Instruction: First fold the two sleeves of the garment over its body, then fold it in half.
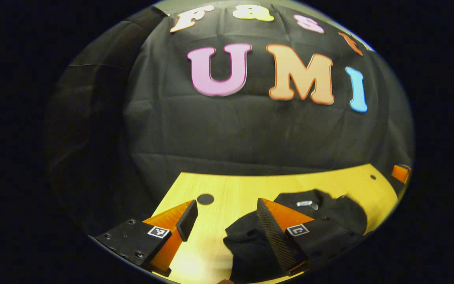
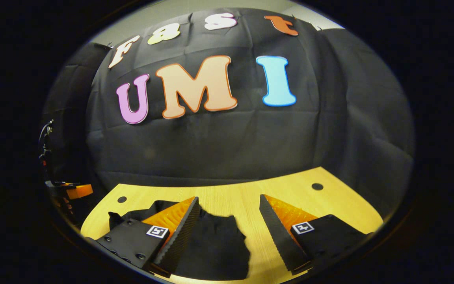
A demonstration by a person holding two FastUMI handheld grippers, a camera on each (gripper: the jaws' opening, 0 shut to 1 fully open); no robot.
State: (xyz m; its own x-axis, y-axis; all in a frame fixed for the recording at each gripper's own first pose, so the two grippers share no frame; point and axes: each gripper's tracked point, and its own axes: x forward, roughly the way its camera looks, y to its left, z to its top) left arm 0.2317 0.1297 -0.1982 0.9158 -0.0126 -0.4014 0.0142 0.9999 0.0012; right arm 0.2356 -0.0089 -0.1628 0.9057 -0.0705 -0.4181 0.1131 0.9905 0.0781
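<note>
While both grippers (image 1: pixel 223 223) (image 2: pixel 229 225) gape empty, the black garment (image 2: pixel 211 248) lies bunched, its sleeves indistinguishable.

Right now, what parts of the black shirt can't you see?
- Left gripper view: the shirt's near side is behind one finger of the left tongs.
- Right gripper view: the shirt's left part sits behind a finger of the right tongs; the bottom edge cuts it off.
- Sleeves: too dark to pick out.

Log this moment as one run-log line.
left gripper: open, above table | right gripper: open | black garment: crumpled on wooden table | folding: not started
</note>
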